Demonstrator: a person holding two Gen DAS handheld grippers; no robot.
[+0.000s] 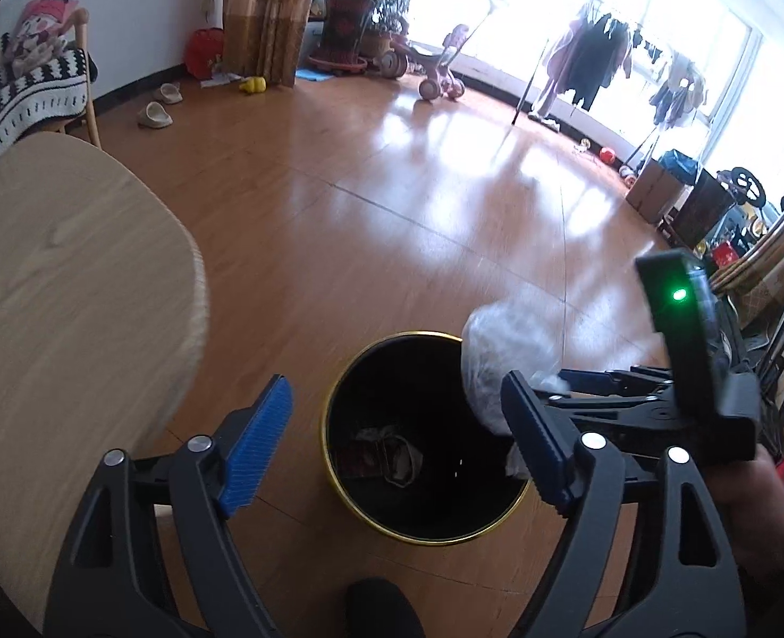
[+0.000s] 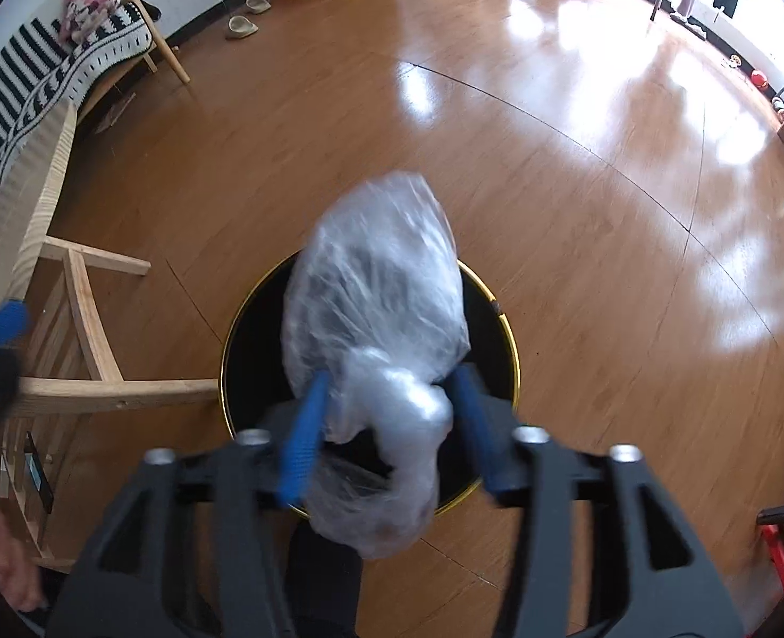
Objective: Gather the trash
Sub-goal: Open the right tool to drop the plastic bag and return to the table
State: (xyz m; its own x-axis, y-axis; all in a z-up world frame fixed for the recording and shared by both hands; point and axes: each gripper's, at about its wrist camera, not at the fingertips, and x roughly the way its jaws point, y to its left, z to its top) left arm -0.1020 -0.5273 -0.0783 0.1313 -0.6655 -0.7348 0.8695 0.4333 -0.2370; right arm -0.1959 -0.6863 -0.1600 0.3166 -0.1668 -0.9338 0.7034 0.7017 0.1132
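A crumpled clear plastic bag (image 2: 376, 319) is held between the blue pads of the right tongs (image 2: 386, 425), which are closed on its bunched neck, while the left tongs (image 1: 397, 441) are seen spread wide and empty. The bag is suspended directly over the mouth of a black bin (image 2: 503, 329) with a gold rim, standing on the wooden floor (image 2: 578, 186); some wrappers (image 1: 386, 454) are already seen at its bottom. The drop appears to be the step in hand. Part of the bag bulges past the rim, so on release it could be caught on the edge and tipped onto the floor. The thin film could also cling to a pad. The light bin could be knocked if the tongs are lowered carelessly. A pale wooden surface (image 1: 62, 276) is seen just beside the bin.
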